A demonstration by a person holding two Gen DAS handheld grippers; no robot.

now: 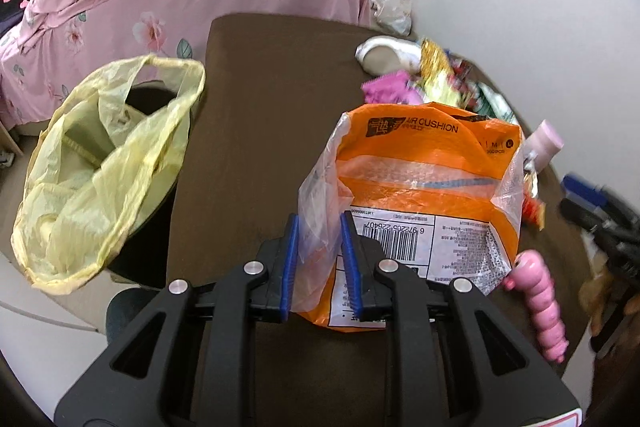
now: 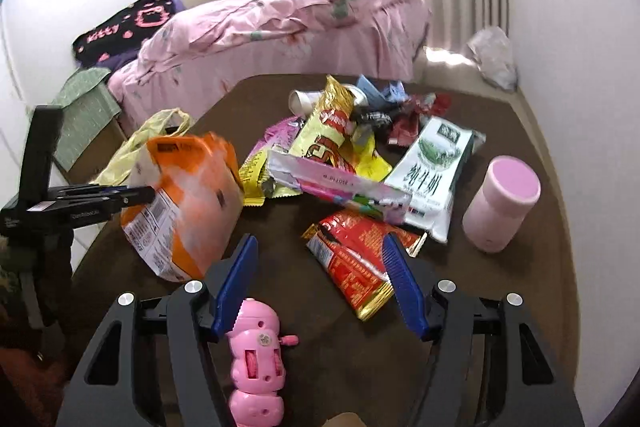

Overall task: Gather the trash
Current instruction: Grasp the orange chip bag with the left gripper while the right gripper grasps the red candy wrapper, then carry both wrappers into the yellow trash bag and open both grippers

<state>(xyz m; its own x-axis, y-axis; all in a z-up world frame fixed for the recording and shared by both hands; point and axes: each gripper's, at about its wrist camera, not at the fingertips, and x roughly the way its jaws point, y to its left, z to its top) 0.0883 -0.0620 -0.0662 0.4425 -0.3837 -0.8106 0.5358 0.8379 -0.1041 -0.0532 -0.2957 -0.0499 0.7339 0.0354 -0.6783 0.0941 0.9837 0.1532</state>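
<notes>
The left hand-held gripper [image 1: 320, 263] is clenched on the orange bag [image 1: 424, 187], lifted above the brown surface [image 1: 272, 99]. Next, I judge, it must travel left to the yellow trash bag [image 1: 100, 163]. The right hand-held gripper [image 2: 320, 279] hangs released over the red wrapper [image 2: 356, 267].

A brown table [image 2: 500, 115] carries everything. On it lie a heap of snack wrappers [image 2: 344, 155], a pink cup [image 2: 500, 205] and a pink toy [image 2: 256, 359].
</notes>
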